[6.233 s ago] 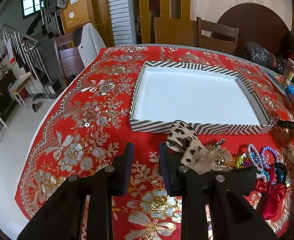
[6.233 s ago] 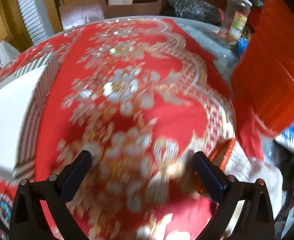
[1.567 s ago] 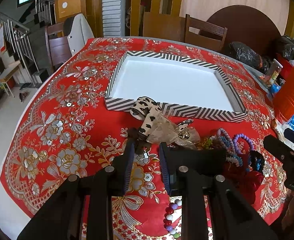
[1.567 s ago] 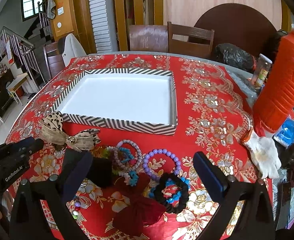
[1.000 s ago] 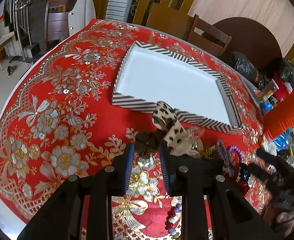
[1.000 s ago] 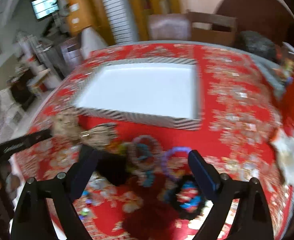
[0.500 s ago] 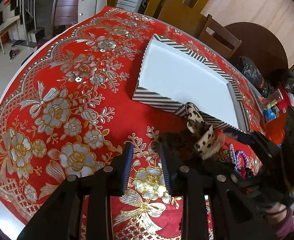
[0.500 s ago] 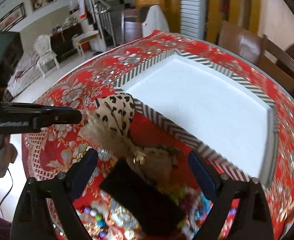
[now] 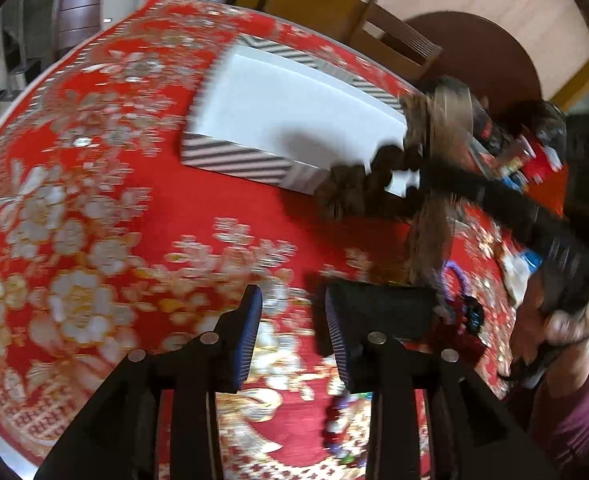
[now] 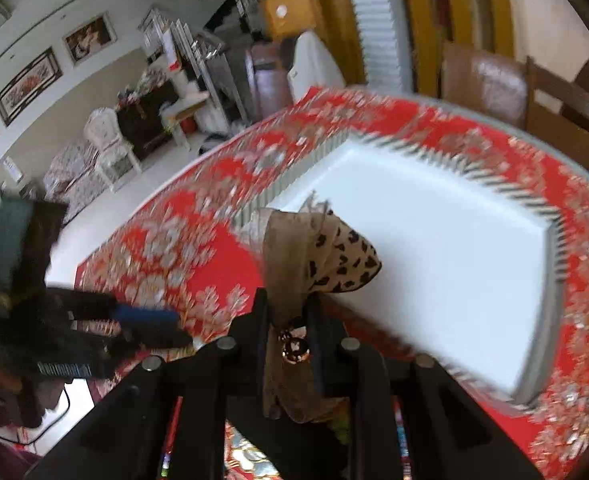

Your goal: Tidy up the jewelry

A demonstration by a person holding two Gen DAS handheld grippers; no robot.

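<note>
Right gripper (image 10: 287, 312): its fingers have just been closing and are now clenched on the bow's knot, narrow gap, fabric pressed on both sides.
Bow (image 10: 322, 256): a leopard-print and sheer tan hair bow with a small gold bell at the knot. It is lifted off the tabletop; one loop stands up past the fingertips, over the near corner of the tray, and a tan tail hangs down between the gripper's arms. In the left wrist view it shows blurred (image 9: 434, 152) at the tray's right corner, held by the right gripper (image 9: 422, 178), whose black body runs back to a hand (image 9: 562, 320) with a maroon sleeve.
Left gripper (image 9: 292, 328): its fingers have just been opening and now stand released, nothing between them, hanging above the cloth. In the right wrist view it sits low at the left (image 10: 150, 326), blurred.
Beads: a red and mixed string (image 9: 334, 424) lies on the cloth just beyond the left gripper's right arm; a purple bracelet (image 9: 454, 276) and dark pieces lie to the right, partly hidden.
Tabletop (image 9: 134, 208): round, covered by a red cloth with gold and white flowers.
Tray (image 10: 434, 248): shallow, white inside, black-and-white striped wall (image 9: 234, 156); the white floor that shows is bare.
Far: wooden chairs (image 9: 394, 40) behind the tabletop; a staircase and framed pictures in the room beyond.
</note>
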